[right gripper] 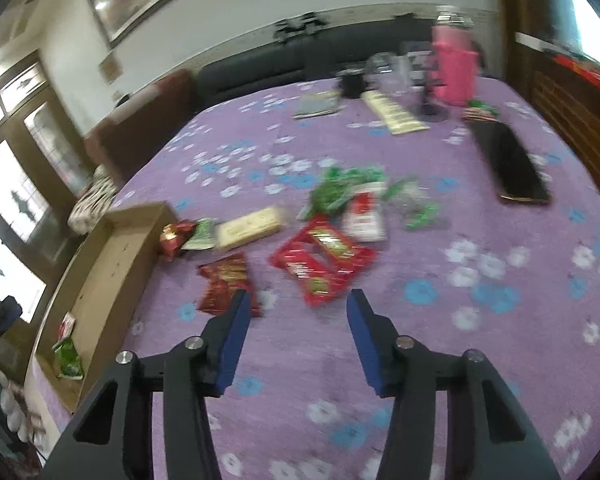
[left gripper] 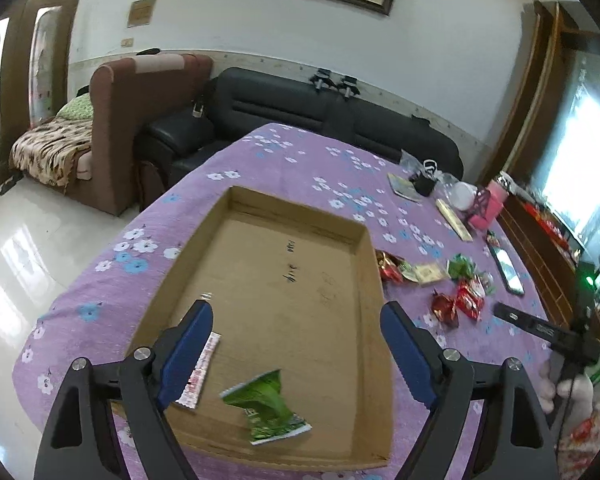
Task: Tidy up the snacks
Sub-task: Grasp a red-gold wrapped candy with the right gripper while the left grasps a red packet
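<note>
A shallow cardboard tray (left gripper: 364, 264) lies on the purple flowered tablecloth. Inside it are a green snack packet (left gripper: 266, 404) and a thin white-and-red sachet (left gripper: 202, 372). My left gripper (left gripper: 296, 316) hovers over the tray, open and holding nothing. Loose snacks lie right of the tray: red packets (left gripper: 458, 302) and green ones (left gripper: 462, 266). In the right wrist view my right gripper (right gripper: 298, 304) stands open above the cloth, just short of a big red packet (right gripper: 324, 262) and a dark red packet (right gripper: 226, 280). The tray (right gripper: 112, 264) shows at its left.
A black phone (right gripper: 512, 164), a pink bottle (right gripper: 454, 68), a cream box (right gripper: 394, 112), a booklet (right gripper: 316, 106) and clear containers crowd the far right of the table. A dark sofa (left gripper: 300, 104) stands behind the table. A wooden cabinet (right gripper: 572, 112) borders the right.
</note>
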{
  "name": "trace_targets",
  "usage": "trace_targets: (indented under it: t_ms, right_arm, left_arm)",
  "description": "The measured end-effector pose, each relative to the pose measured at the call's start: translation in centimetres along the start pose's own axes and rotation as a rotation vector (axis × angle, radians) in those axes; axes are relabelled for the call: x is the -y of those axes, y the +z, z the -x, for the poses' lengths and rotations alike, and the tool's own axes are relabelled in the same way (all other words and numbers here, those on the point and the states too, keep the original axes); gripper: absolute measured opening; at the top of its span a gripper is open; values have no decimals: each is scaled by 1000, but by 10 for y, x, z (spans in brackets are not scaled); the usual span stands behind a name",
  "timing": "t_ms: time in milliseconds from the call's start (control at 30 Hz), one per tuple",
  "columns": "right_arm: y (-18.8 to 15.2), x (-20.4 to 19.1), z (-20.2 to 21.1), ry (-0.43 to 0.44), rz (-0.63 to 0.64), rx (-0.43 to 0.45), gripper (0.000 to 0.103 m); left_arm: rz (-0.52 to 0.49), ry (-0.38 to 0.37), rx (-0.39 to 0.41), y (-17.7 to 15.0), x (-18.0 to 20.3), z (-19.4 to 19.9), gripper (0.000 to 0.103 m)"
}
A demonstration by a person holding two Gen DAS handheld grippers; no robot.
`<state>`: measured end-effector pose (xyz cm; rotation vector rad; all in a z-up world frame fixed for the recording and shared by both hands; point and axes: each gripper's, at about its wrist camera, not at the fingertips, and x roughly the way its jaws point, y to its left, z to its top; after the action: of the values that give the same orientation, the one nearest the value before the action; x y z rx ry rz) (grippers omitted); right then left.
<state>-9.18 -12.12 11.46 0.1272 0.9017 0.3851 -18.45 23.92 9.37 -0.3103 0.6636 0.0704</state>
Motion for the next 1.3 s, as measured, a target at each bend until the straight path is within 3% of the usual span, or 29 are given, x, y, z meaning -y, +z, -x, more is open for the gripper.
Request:
trace_targets:
  t_ms: [133, 333, 400, 433, 733, 933, 1067, 1233, 1300]
  right_arm:
    - [7, -35, -37, 21, 72, -28, 50]
    - [8, -47, -75, 25, 69, -78, 49]
    - [5, -48, -78, 23, 65, -78, 32]
    - [3, -46, -78, 39, 57, -80, 31]
    - [-24, -10, -22, 136, -19, -31, 20]
    - [-41, 34, 11, 84, -85, 39, 16]
    - [-42, 62, 10, 41, -183, 46, 13]
    - [-43, 89, 9, 85, -303, 51, 17]
    - [-41, 93, 13, 81, -327, 72, 21]
  left_arm:
    - [-22, 6, -4, 1, 7, 3, 89]
    - [-66, -10, -21, 6, 20, 1, 89]
    - [-78, -16, -34, 7, 28, -4, 89]
    - [-86, -28, -45, 8, 33, -8, 89]
    - [-216, -98, -129, 9, 103, -40, 88]
    - [-272, -168, -226, 3, 163, -81, 88]
    - [-311, -189, -283, 1, 202, -111, 88]
    - [-227, -205, -390, 3, 233, -165, 88]
    - [-222, -177, -407, 1, 243, -185, 87]
